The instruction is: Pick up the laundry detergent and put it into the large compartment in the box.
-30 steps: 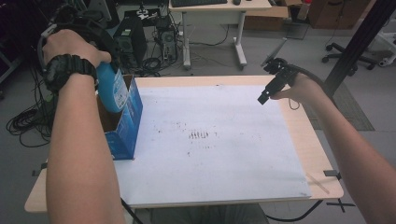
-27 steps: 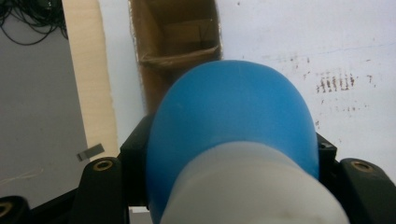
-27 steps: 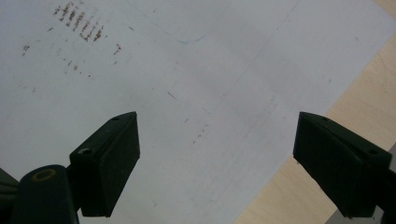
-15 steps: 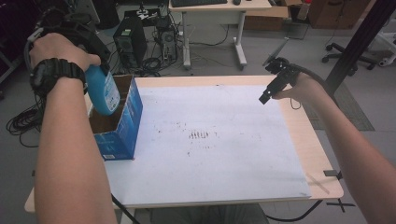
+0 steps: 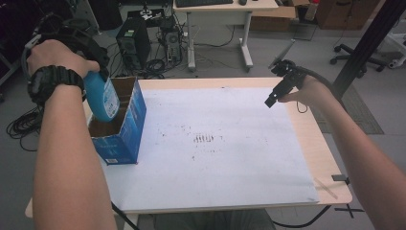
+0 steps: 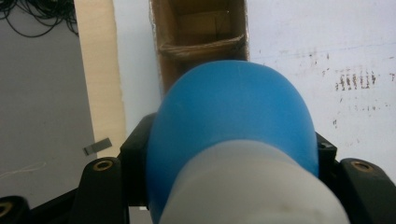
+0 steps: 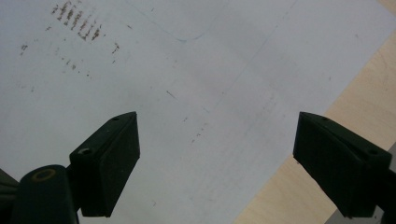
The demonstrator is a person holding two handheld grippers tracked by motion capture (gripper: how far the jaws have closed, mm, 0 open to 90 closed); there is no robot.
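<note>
Overhead, a smooth blue plastic bottle (image 5: pixel 101 97) is held by the left gripper (image 5: pixel 91 72) above the open cardboard box (image 5: pixel 123 125). Up close, its rounded body (image 6: pixel 231 126) is clamped between black jaws. Opposite, the right gripper (image 7: pixel 217 163) is spread wide, empty, over the speckled white sheet (image 7: pixel 187 70).

One blue bottle (image 5: pixel 102 97), one cardboard box (image 5: pixel 123 129), two grippers: left gripper (image 6: pixel 224 154), right gripper (image 7: pixel 217 163).

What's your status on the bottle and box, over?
Left tongs shut on blue bottle, over the open box. Right tongs open, empty, above the white sheet. Nothing in the way.
</note>
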